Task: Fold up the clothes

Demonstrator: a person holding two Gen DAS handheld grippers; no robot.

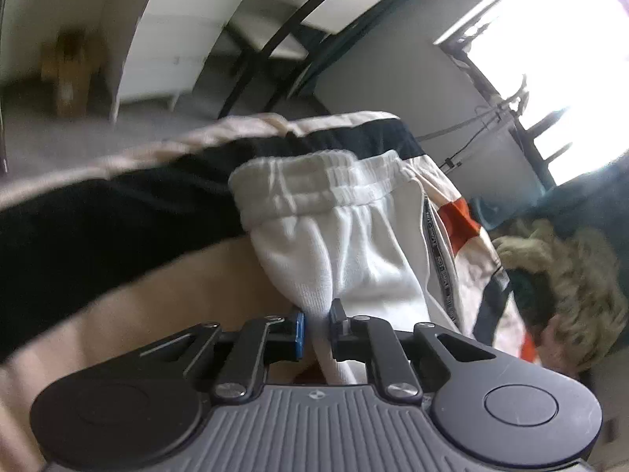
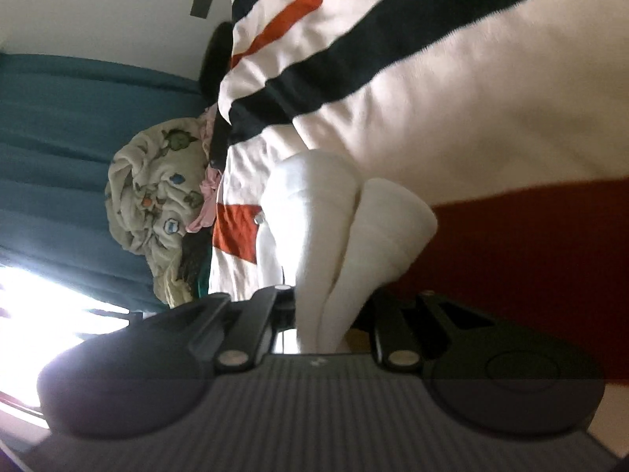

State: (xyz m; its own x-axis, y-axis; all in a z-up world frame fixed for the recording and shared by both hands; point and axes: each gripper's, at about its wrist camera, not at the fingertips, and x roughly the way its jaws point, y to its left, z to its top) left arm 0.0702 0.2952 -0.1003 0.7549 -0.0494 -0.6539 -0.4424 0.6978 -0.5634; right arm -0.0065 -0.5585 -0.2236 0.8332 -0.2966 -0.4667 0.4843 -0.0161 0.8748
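At the near edge of each view, one gripper apiece:

- Left gripper (image 1: 317, 328): jaws drawn close, pinching a gathered fold of white fabric between the blue pad and the black one.
- Right gripper (image 2: 328, 314): jaws closed onto two bunched rolls of the same white cloth; the finger pads themselves are hidden by the fabric.

Just beyond the jaws:

- White shorts (image 1: 346, 232), knit, with an elastic gathered waistband (image 1: 314, 185) and a lettered side tape. Held up off the surface between both grippers; in the right wrist view the cloth (image 2: 326, 212) bulges out of the jaws.
- Handling, as a judgement: light, soft, limp, not fragile and not slippery; it sags and bunches wherever unsupported. The thicker waistband and side seams look like the firmest places to take hold; a pinch in mid-panel gathers the cloth instead of keeping an edge straight.

Behind the shorts:

- Striped blanket (image 2: 452, 90), cream with black and orange-red bands, spread as the work surface.

Farther off:

- Heap of clothes (image 2: 157, 200), including a pale printed fleece and something pink.
- Fur-trimmed item (image 1: 566, 287), tan.
- Teal curtain (image 2: 78, 126), bright window (image 1: 570, 59), white cabinet (image 1: 169, 51).
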